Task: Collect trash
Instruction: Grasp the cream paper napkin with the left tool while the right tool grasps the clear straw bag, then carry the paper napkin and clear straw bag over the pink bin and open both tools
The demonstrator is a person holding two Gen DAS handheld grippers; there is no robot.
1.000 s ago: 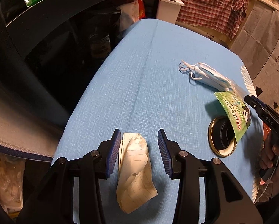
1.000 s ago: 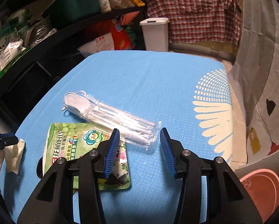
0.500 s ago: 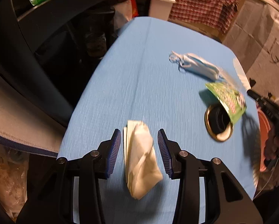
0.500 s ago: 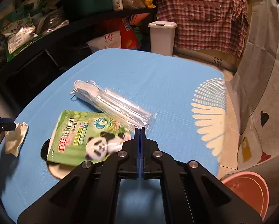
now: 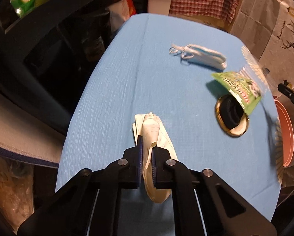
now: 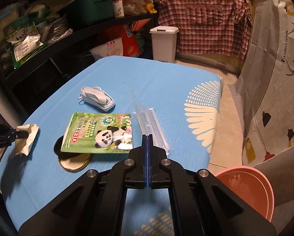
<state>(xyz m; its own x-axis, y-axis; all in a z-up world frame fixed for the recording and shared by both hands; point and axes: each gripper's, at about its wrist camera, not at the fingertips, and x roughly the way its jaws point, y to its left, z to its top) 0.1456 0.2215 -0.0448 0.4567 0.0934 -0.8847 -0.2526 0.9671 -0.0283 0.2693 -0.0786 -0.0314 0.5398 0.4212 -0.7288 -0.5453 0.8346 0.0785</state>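
The left gripper [image 5: 146,153] is closed on the tissue [image 5: 154,137], which runs lengthwise between its jaws, the pale wad sticking out ahead of the tips and hanging a little below them over the near edge of the desk [image 5: 127,74]. In the right wrist view the same tissue [image 6: 27,137] shows pinched at its near end and drooping, apparently off the cloth. The right gripper [image 6: 147,137] is clamped on the clear wrapper [image 6: 152,125], whose long axis runs straight away from the jaws; it looks raised off the desk. Just left of it lies the green pouch [image 6: 99,133], flat, its near edge overlapping a gold lid [image 6: 74,163]. Farther off, well apart from both grippers, sits the mask [image 6: 97,97], nearer the right one. The pink basin [image 6: 251,192] stands on the floor off the right edge, close under the right gripper, so that arm probably has the short carry; the left would have to cross the desk. Farthest of all is the white bin [image 6: 163,43] beyond the desk. A second ago both grippers were spread wide, the tissue and wrapper lying loose between the jaws; half a second ago the right had shut while the left was open.
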